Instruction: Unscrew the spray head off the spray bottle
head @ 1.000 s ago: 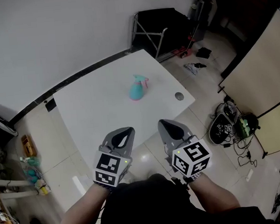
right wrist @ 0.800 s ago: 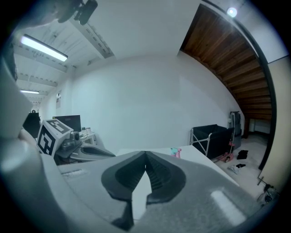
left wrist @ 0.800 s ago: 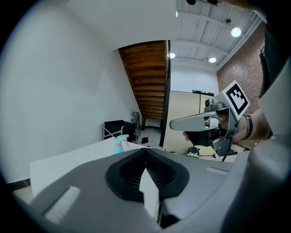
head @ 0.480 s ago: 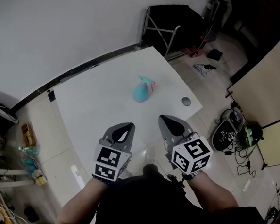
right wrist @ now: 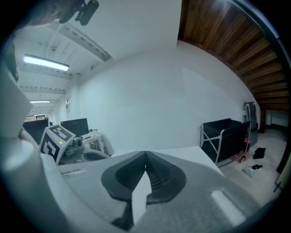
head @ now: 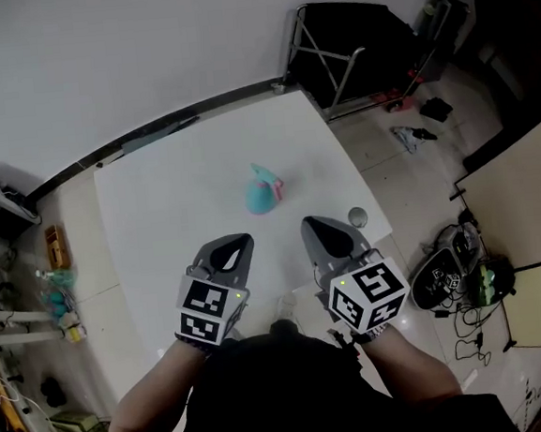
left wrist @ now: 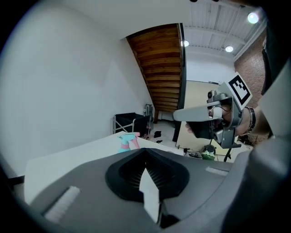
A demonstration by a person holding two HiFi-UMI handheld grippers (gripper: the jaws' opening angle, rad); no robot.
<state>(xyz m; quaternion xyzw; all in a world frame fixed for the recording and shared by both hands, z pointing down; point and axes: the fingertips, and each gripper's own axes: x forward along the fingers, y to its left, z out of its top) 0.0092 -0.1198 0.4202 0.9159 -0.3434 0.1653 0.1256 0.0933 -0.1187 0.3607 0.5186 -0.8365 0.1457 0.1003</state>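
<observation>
Spray bottle [head: 260, 196] upright on table [head: 157, 211], head up; left gripper [head: 237, 242], right gripper [head: 313, 226] closed, empty.

Left claw [head: 231, 252] and right claw [head: 325, 236] closed, empty, side by side.

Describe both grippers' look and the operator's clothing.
The left tongs and right tongs are grey tapered shells with black ribbed inner pads. Each carries a white cube with black square markers and a green light. The person wears a dark top.
</observation>
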